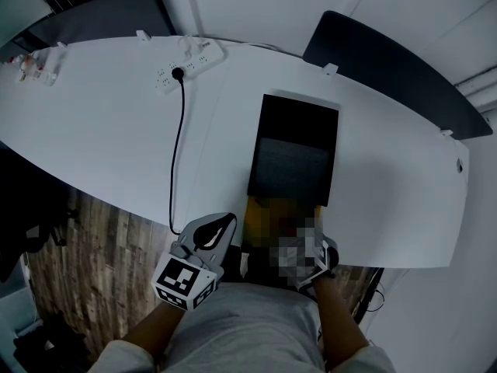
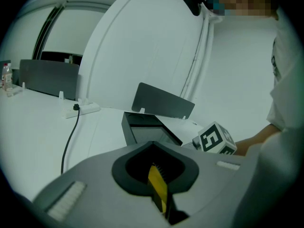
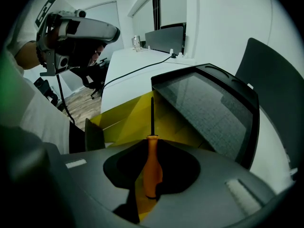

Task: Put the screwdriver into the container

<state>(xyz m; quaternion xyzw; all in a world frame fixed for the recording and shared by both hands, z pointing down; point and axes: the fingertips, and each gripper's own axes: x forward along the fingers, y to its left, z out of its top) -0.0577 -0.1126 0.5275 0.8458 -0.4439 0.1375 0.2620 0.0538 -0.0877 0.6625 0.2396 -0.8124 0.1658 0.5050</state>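
My right gripper (image 3: 152,180) is shut on the orange handle of a screwdriver (image 3: 152,163). Its thin dark shaft points forward over an open yellow carton (image 3: 137,115). Just past the carton stands a black container (image 3: 213,110) with a grey inside; in the head view the container (image 1: 295,150) is at mid-table, with the carton (image 1: 264,216) at the near edge. My left gripper (image 2: 159,190) appears shut on a thin yellow flap (image 2: 156,180), seen edge-on. In the head view the left gripper (image 1: 208,235) is beside the carton's left side. The right gripper (image 1: 324,256) is half hidden at its right.
A white power strip (image 1: 189,62) lies at the back of the white table (image 1: 101,130), and its black cable (image 1: 181,146) runs to the near edge. Small bottles (image 1: 31,67) stand far left. A dark chair back (image 1: 388,68) is behind the table.
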